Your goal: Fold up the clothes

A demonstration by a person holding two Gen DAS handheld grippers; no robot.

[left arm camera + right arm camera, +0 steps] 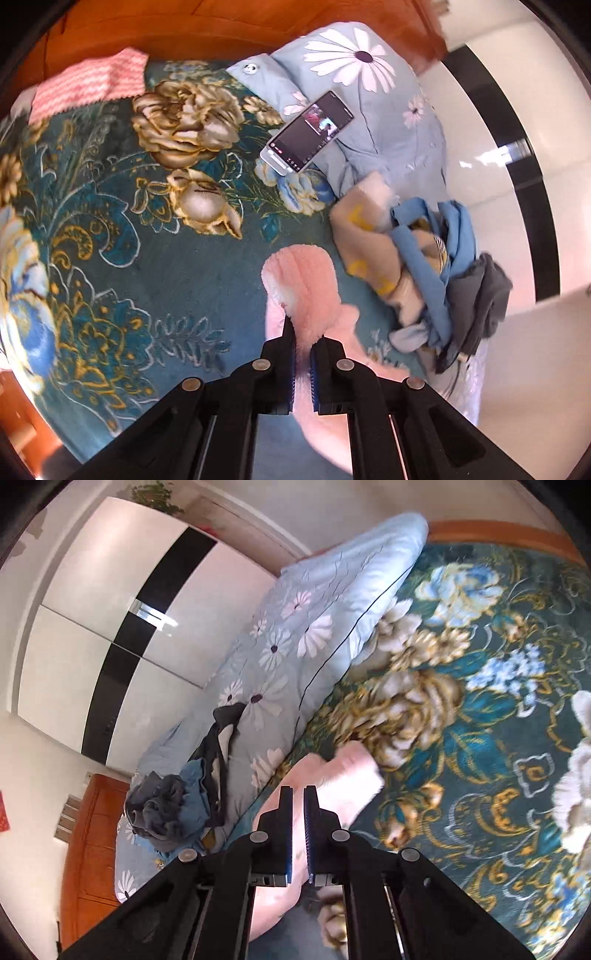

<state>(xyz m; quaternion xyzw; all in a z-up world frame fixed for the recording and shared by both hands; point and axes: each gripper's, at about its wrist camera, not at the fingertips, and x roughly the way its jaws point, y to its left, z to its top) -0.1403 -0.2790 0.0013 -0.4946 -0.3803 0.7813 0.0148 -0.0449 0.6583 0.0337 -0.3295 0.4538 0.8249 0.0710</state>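
A fluffy pink garment lies on the teal floral blanket. My left gripper is shut on a fold of this pink garment, fabric pinched between its blue pads. In the right wrist view the same pink garment lies on the blanket. My right gripper is shut on its edge, the jaws nearly together with pink fabric between them. A heap of unfolded clothes, beige, blue and grey, lies to the right; it also shows in the right wrist view.
A phone with a lit screen rests against a light blue daisy quilt. A pink and white folded cloth lies at the far left. A white and black wardrobe stands beside the bed. A wooden headboard runs behind.
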